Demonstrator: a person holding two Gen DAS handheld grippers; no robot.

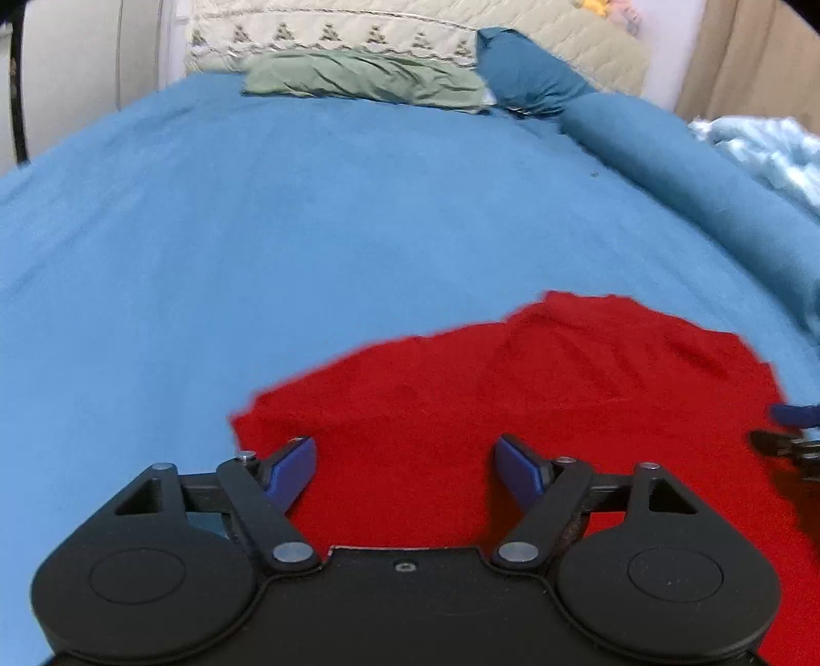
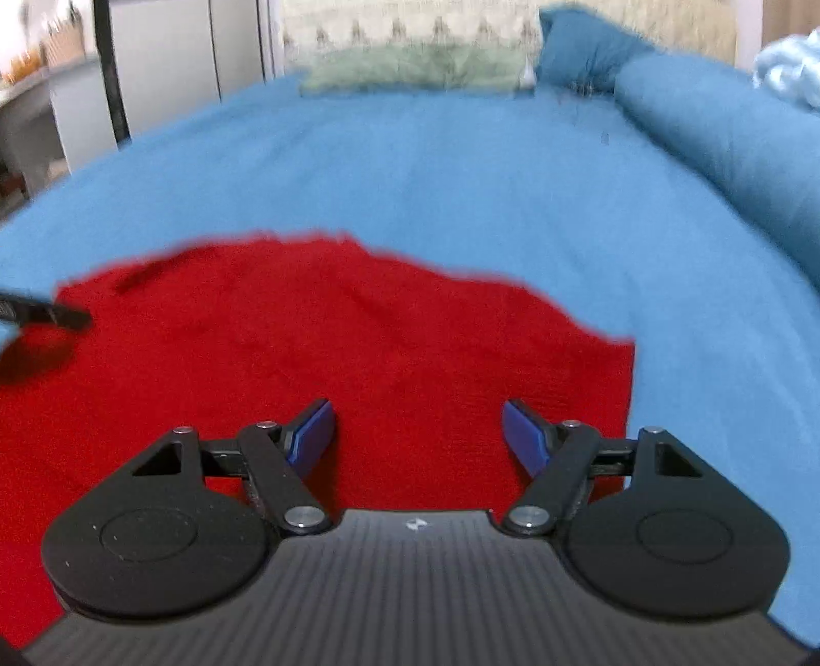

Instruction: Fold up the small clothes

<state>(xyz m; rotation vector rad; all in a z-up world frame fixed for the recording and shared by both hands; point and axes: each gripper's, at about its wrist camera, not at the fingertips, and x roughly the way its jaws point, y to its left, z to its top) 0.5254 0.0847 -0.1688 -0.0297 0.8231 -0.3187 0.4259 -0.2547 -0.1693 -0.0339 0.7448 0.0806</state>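
A red garment (image 1: 512,389) lies spread flat on the blue bedsheet (image 1: 256,230). My left gripper (image 1: 405,461) is open and empty, just above the garment's near left part, its left finger by the left edge. In the right wrist view the red garment (image 2: 318,348) fills the lower left. My right gripper (image 2: 419,430) is open and empty over the garment's near right part, close to its right edge. The right gripper's tip shows at the far right of the left wrist view (image 1: 789,435). The left gripper's tip shows at the far left of the right wrist view (image 2: 46,312).
A green pillow (image 1: 369,77) and a patterned cream quilt (image 1: 359,30) lie at the head of the bed. A dark blue pillow (image 1: 528,71) and a rolled blue bolster (image 1: 692,174) run along the right side, with a pale blue blanket (image 1: 769,148) beyond. A white cabinet (image 2: 169,56) stands left of the bed.
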